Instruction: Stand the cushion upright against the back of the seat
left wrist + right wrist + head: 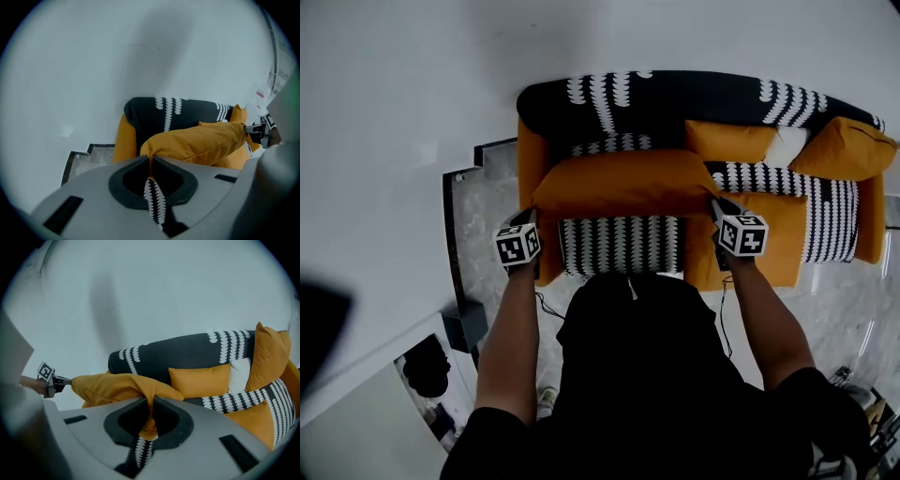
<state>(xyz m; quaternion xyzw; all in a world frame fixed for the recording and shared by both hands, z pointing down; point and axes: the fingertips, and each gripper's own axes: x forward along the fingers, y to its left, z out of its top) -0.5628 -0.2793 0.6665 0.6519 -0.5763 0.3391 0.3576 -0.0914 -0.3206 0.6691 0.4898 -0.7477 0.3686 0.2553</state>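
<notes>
A large orange cushion [623,183] with a black-and-white patterned underside hangs lifted over the left seat of the sofa [656,108]. My left gripper [532,217] is shut on the cushion's left corner and my right gripper [715,208] is shut on its right corner. In the left gripper view the cushion [201,140] stretches away to the right from the pinched corner at my left gripper [150,161]. In the right gripper view the cushion [117,385] runs to the left from my right gripper [151,404]. The sofa's dark backrest [187,355] stands behind it.
A smaller orange cushion [729,141], a white one [786,145] and another orange cushion [844,148] lean against the backrest at the right. An orange seat pad [773,239] lies to the right. A white wall rises behind the sofa; marble floor [487,225] shows at the left.
</notes>
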